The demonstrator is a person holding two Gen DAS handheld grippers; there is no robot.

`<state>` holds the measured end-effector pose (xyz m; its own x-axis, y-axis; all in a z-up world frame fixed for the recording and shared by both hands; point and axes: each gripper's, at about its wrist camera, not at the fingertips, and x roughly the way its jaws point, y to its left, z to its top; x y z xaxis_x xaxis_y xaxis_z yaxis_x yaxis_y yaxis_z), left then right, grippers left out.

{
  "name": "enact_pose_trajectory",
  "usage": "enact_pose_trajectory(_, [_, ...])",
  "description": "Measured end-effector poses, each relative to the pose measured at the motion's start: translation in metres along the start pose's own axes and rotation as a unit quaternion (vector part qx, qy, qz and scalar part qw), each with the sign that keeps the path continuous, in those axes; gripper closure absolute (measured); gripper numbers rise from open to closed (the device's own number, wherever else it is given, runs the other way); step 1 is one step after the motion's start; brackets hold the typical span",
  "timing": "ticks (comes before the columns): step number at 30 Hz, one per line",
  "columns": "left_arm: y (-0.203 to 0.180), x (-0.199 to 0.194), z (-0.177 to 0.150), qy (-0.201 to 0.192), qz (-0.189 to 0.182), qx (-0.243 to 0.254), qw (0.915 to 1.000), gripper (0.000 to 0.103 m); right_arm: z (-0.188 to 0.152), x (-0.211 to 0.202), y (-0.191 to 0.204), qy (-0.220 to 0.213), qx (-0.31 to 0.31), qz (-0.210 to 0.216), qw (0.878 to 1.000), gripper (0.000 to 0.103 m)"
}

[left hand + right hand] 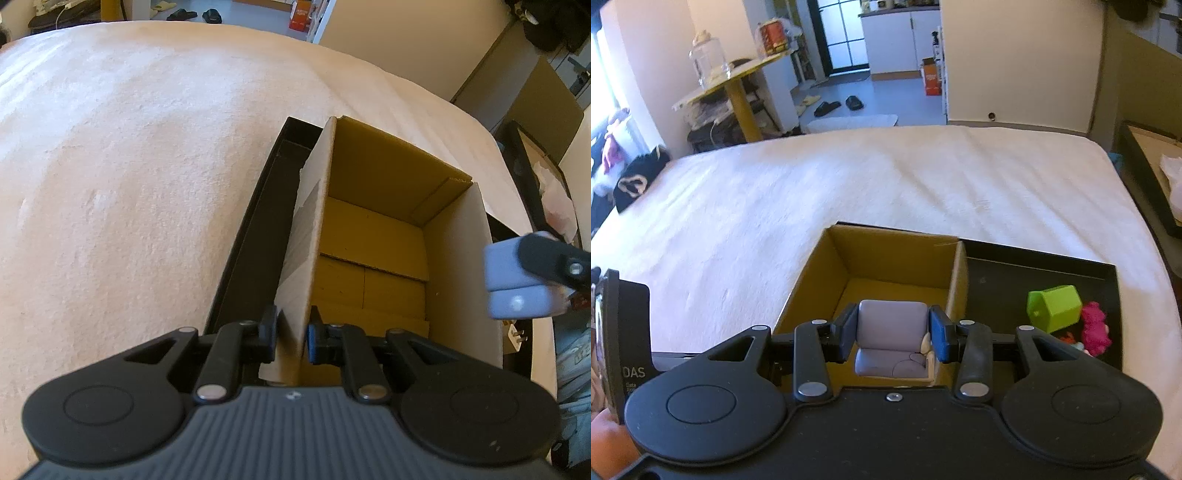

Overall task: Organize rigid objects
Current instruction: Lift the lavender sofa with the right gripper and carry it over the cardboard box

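An open cardboard box (373,236) stands inside a shallow black tray (255,236) on the bed. My left gripper (291,338) is shut on the box's left wall (303,240) at its near end. My right gripper (892,334) is shut on a lilac toy armchair (892,334) and holds it above the box's opening (886,273). The armchair also shows at the right edge of the left wrist view (517,277). A green toy house (1054,308) and a pink fuzzy toy (1095,328) lie in the tray's right part (1015,280).
The white bedspread (849,184) stretches ahead and to the left. Another black tray with white paper (1156,177) sits off the bed's right side. A dark plush (631,184) lies at the bed's far left corner. A yellow side table (735,77) stands beyond.
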<state>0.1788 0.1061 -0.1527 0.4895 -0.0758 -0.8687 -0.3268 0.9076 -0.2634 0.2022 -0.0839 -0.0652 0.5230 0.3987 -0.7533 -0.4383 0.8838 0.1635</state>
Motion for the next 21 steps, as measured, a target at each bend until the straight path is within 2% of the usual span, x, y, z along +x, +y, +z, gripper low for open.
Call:
enact_pose_trajectory(12, [0.008, -0.003, -0.002, -0.002, -0.009, -0.014, 0.9999, 0.088, 0.004, 0.029, 0.027, 0.024, -0.029, 0.012, 0.999, 0.063])
enact_pose_trajectory(21, [0.008, -0.003, -0.001, 0.000, -0.011, -0.020, 0.9997, 0.088, 0.014, 0.034, 0.035, 0.009, -0.041, 0.023, 0.999, 0.062])
